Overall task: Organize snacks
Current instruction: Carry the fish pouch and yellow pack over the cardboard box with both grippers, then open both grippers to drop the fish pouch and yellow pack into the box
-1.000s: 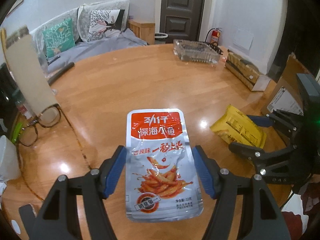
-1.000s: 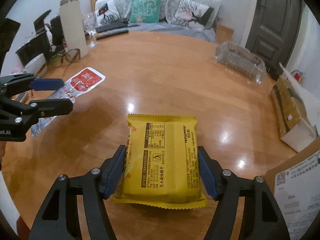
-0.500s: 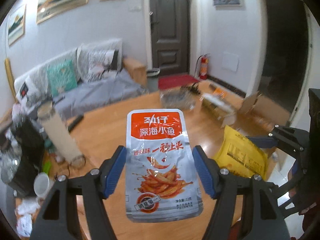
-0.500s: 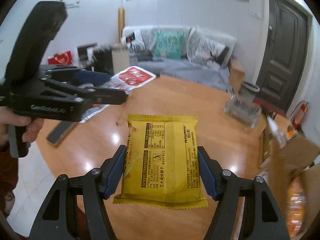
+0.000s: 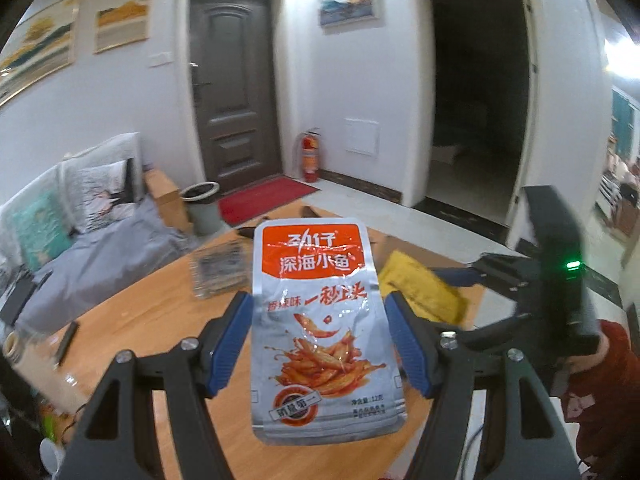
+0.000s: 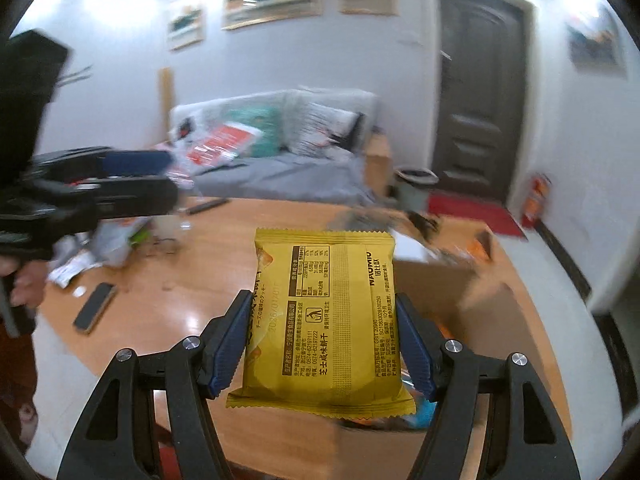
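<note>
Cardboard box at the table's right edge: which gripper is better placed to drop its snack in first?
Right, probably. The right gripper holds the yellow packet with the cardboard box just ahead. The left gripper, holding the silver fish pouch, is farther left over the table.

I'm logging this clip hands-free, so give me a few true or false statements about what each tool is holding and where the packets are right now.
1. The left tool grips a silver and red fish snack pouch. True.
2. The right tool is open with nothing in it. False: it is shut on a yellow biscuit packet.
3. Both packets lie flat on the wooden table. False: both are held up above it.
4. A red fire extinguisher stands beside the dark door. True.
5. The yellow packet shows its printed back panel. True.
</note>
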A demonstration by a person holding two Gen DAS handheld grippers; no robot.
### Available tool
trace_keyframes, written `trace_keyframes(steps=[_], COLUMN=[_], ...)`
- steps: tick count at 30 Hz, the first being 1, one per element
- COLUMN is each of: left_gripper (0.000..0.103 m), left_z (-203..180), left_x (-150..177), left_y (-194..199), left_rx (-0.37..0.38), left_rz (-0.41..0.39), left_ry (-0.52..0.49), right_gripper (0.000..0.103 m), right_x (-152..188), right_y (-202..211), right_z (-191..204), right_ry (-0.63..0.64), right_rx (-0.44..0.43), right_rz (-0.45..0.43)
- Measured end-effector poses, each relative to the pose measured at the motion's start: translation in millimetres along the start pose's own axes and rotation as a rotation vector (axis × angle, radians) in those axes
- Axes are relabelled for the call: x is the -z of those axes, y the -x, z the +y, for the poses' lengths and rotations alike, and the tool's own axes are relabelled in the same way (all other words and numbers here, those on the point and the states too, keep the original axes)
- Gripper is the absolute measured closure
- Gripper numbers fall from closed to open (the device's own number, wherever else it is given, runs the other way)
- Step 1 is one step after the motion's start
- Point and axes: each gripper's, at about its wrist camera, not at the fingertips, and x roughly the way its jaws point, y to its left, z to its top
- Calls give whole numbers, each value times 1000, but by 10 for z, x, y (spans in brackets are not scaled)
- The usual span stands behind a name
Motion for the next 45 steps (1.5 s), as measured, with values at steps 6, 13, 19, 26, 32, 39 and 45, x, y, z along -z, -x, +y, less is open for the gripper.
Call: trace_keyframes(steps=[6,13,19,26,32,39,45], left_gripper=[38,38,37,37,28,23,19], left_z=[-454,-713,-655,-586,-528,-537,-457], left_x=[-144,-103,-56,-22,9,-40,-141], left_y=[-692,-1365,-1723,-1886,-1896,-1757,-1456], left_rx=[84,133,150,147,149,152,152], left_rz=[109,247,320,370,372,332,233], left_ry=[-40,-46,-23,4,7,-2,50], right_gripper=[37,37,37,30,22,22,22], right_x=[257,373,332,327,346,394,352], right_y=[-364,-606,-688,-817,-775,-531,-382], right_z=[-588,-878,-940,-1017,-1059,-1063,-1091], right_ry=[-86,-59,-15,-3,22,38,-8], right_rx=[54,48,12,-26,-5,20,2], right_rz=[97,133,124,154,167,145,115])
